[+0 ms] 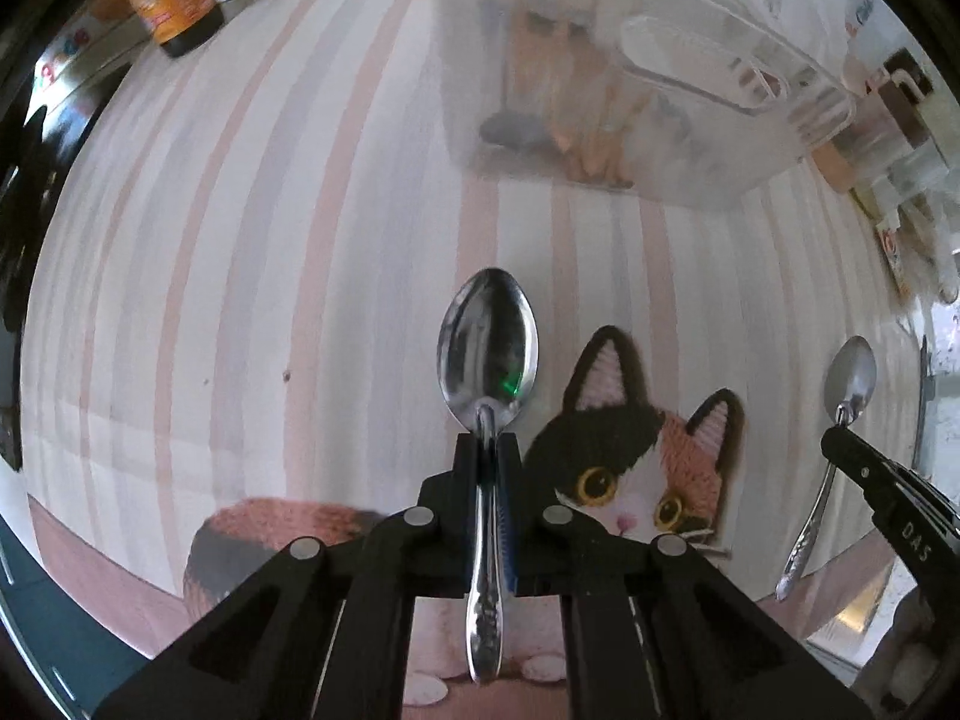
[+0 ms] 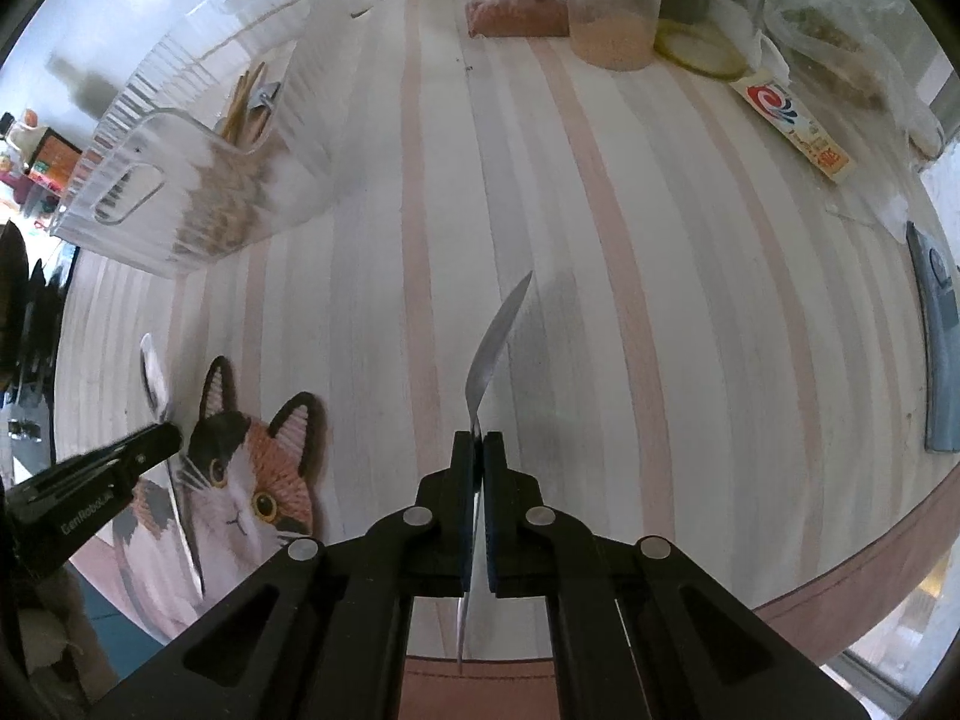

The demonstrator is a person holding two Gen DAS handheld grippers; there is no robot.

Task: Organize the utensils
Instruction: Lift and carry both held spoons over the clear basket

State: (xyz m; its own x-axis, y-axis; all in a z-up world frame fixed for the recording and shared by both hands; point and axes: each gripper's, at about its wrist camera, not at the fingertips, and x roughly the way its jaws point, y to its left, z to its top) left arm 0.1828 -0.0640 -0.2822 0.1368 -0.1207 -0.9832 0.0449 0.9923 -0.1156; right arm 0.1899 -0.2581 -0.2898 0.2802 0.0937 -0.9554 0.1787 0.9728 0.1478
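Clear bin (image 2: 180, 180) holds chopsticks (image 2: 243, 102) — contents otherwise blurred. Left gripper (image 1: 486, 444) and right gripper (image 2: 478, 441) each clamp a spoon (image 1: 487, 348) — second spoon (image 2: 495, 342) edge-on.

Silver spoons (image 1: 487, 348) over a pink-and-grey striped tablecloth (image 2: 600, 240) with calico cat (image 1: 636, 468).

A cat-print mat (image 2: 252, 480) lies lower left of the gripper, a plastic cup (image 2: 612, 12) far ahead, a remote (image 2: 942, 354) far right.
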